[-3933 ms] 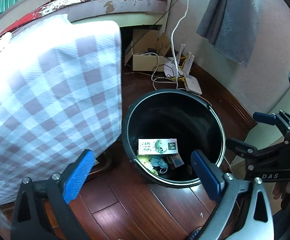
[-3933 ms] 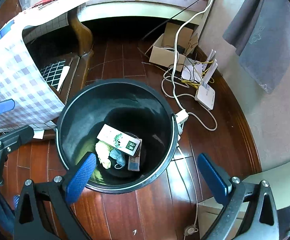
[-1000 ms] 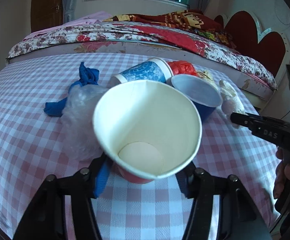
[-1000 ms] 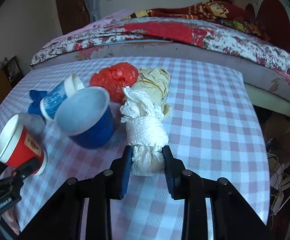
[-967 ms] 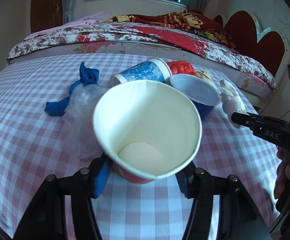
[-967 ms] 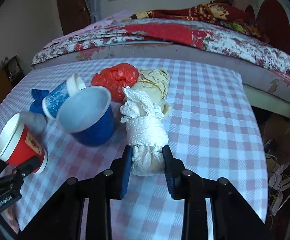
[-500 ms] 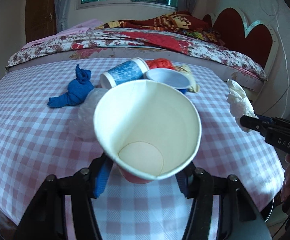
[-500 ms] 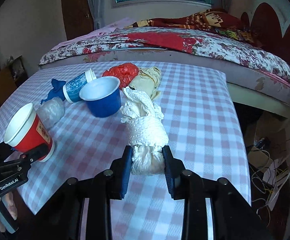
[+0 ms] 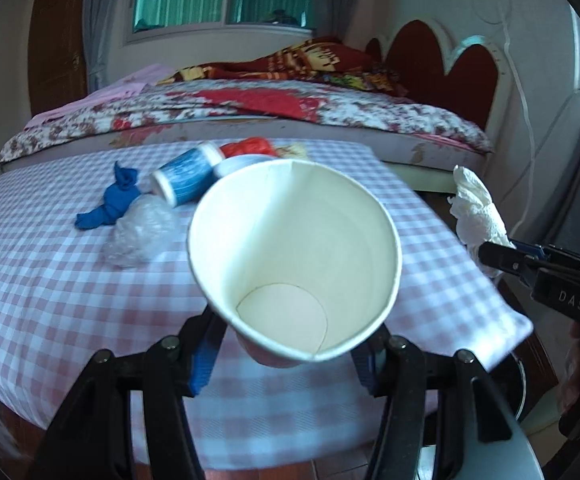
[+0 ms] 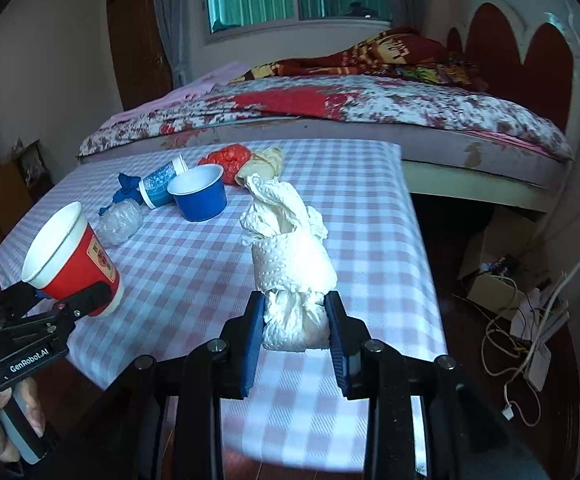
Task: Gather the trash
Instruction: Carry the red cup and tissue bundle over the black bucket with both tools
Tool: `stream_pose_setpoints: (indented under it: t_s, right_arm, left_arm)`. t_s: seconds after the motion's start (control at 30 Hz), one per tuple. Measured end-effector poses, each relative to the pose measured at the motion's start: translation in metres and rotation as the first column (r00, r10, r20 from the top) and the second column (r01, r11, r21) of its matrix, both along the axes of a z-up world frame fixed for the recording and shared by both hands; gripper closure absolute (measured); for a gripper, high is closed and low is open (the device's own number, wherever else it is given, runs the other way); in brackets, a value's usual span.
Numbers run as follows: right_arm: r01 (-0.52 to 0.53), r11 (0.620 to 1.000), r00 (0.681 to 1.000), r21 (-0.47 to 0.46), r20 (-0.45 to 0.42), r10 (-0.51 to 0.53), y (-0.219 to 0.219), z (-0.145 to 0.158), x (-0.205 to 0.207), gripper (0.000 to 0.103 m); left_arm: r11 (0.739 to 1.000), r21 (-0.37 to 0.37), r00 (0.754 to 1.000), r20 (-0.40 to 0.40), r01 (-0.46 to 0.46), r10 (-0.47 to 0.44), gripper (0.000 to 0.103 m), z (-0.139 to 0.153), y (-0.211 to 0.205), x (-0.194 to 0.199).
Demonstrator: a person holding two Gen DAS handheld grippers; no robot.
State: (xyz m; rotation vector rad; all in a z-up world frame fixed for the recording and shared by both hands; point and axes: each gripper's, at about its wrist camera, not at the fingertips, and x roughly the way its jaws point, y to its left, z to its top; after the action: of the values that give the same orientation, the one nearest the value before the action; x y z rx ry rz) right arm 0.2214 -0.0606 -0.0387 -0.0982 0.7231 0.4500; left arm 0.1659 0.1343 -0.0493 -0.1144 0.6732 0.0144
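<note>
A red paper cup with a white rim and plain white inside (image 10: 72, 262) is clamped near its base between the blue pads of the left gripper (image 9: 286, 354), tilted so that its mouth faces the left wrist camera, and is held above the near edge of the table covered in pink-and-white checked cloth (image 10: 194, 264). A crumpled wad of white embossed paper towel (image 10: 291, 276), twisted narrow at its upper end, is gripped at its lower end by the closed right gripper (image 10: 293, 330) and is held off the table's near right corner. Six items of trash are left on the cloth, all toward the far edge: one upright blue paper bowl with white inside (image 10: 198, 197), one blue patterned paper cup lying on its side (image 10: 161, 188), one knotted blue rag (image 10: 125, 188), one clear crumpled plastic bag (image 10: 121, 221), one red crumpled plastic bag (image 10: 229, 159) and one beige crumpled bundle (image 10: 264, 165). The two bags of red and beige are touching; the plastic bag lies just beside the rag.
</note>
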Motion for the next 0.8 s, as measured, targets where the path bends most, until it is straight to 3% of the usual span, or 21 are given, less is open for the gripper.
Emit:
stream_pose_setpoints:
  t_s: [0.47, 0.8]
  right_arm:
    - [0.146, 0.989, 0.988, 0.013, 0.050, -0.147, -0.106, 0.010, -0.056, 0.071]
    - [0.261, 0.965, 0.965, 0.032, 0.025, -0.262, -0.175, -0.004, -0.079, 0.071]
  left_arm:
    - [0.988, 0.027, 0.988, 0.011, 0.154, -0.154, 0.046, 0.009, -0.086, -0.023]
    - [0.958, 0.052, 0.960, -0.005, 0.281, -0.281, 0.046, 0.006, -0.157, -0.030]
